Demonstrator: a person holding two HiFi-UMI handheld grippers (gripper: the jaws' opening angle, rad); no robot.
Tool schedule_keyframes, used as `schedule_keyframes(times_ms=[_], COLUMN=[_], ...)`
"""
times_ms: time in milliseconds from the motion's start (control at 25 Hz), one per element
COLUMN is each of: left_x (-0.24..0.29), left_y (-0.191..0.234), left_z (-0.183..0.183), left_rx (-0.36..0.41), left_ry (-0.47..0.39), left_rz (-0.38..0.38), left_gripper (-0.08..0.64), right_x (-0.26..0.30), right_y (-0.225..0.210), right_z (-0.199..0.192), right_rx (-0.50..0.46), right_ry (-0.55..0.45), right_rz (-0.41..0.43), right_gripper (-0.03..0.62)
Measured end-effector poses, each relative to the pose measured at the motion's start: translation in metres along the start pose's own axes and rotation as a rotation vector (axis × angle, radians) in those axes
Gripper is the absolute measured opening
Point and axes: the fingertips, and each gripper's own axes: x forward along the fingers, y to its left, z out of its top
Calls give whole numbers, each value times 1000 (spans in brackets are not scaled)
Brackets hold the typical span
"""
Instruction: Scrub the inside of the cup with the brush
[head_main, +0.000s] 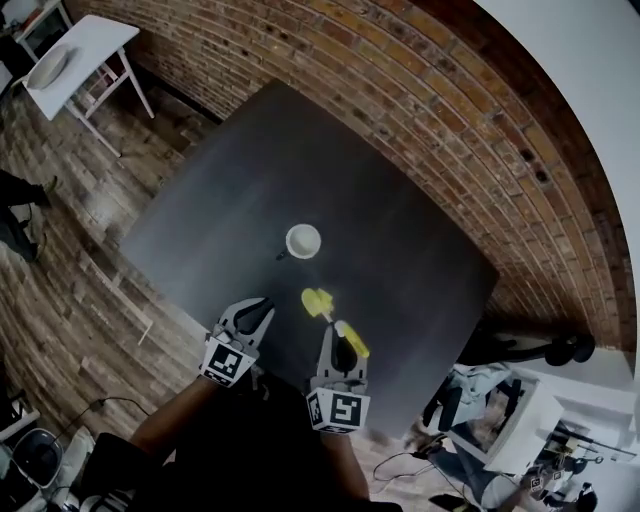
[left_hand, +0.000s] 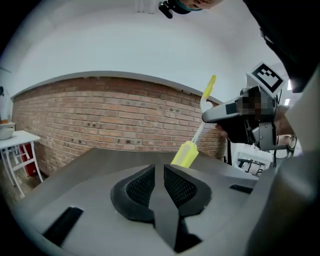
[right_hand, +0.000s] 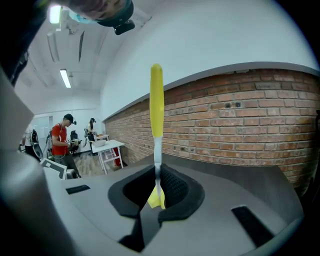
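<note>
A white cup (head_main: 303, 241) stands upright in the middle of the dark table (head_main: 400, 250); neither gripper view shows it. My right gripper (head_main: 338, 337) (right_hand: 157, 170) is shut on the thin white stem of a yellow brush (head_main: 320, 302) (right_hand: 156, 100), close in front of the cup. The brush's yellow handle rises above the jaws and its yellow head (left_hand: 186, 154) hangs below them. My left gripper (head_main: 260, 308) (left_hand: 159, 167) is shut with nothing between its pads, level with the right gripper (left_hand: 235, 107) and to the left of it.
A brick wall (head_main: 420, 110) runs behind the table. A small white table (head_main: 75, 50) with a bowl stands far left. Two people (right_hand: 60, 142) stand in the distance by another white table (right_hand: 107, 145). The table's near edge lies just under my grippers.
</note>
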Motion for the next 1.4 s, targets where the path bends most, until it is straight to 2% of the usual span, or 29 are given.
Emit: schedule_keyframes(times_ms=[120,440,560,680,920,1120,1240,1400], left_x=[22,82,108,128,156,166,168,165], left_y=[16,56,66,75,88,84,80,79], left_z=[-17,-66,-92,-114,-132,-137,-136,-136], left_rx=[3,37,52,59,117,133,142,126], left_ry=[38,133,188,232,257,268,264,265], left_rz=[-56,-105,-134,-150,-169,-193,-190,-190], left_gripper=[51,55,145,165,166,164,94,87], right_x=[27,88,105,116,137,145,149,151], right_y=[-1,-7,-13,-16,-19,-22,-23,-24], right_z=[-5,-21,-24,-26,-26,-29,-33,-38], right_rx=[12,47,61,80,102,107,102,98], right_ry=[15,27,20,17,11,12,20,29], right_rz=[-24,-76,-97,-114,-119,-109,-102,-92], right_gripper=[49,49,49,49,49,49,49,49])
